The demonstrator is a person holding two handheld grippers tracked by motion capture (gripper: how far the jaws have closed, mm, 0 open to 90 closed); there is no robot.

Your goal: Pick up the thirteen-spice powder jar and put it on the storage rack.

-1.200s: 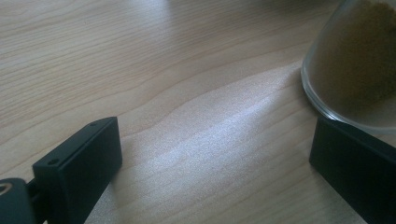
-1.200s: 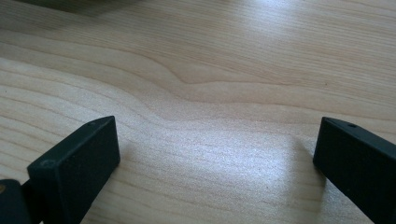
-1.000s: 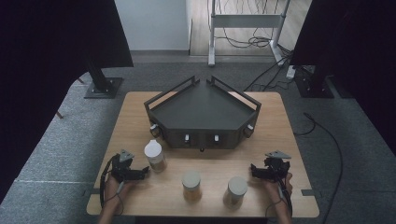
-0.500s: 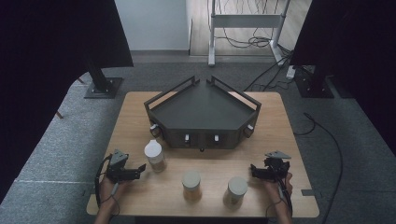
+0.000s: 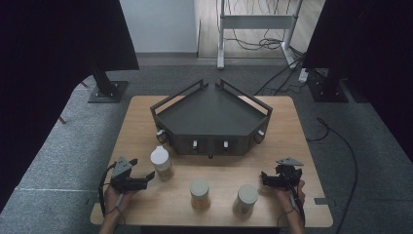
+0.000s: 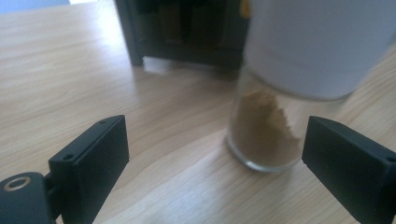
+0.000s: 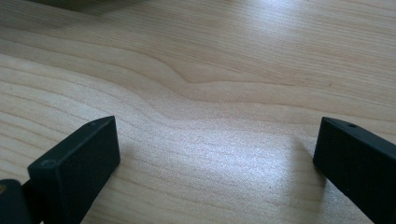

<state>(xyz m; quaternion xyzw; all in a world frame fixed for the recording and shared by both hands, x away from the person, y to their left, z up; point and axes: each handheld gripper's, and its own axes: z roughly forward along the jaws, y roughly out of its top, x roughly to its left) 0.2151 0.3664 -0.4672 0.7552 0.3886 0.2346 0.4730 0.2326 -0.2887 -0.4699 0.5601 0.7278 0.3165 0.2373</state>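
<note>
Wooden table [image 5: 146,117] carries a dark angular tray [image 5: 212,114] and three jars. Compared with half a second ago, the left gripper [image 5: 146,179] is now angled in toward the white-lidded jar [image 5: 161,163], jaws wide apart, nothing held; the jar stands just ahead, between them. A grasp is judged imminent. Right gripper [image 5: 265,179] is unchanged, spread wide over bare wood, empty.
</note>
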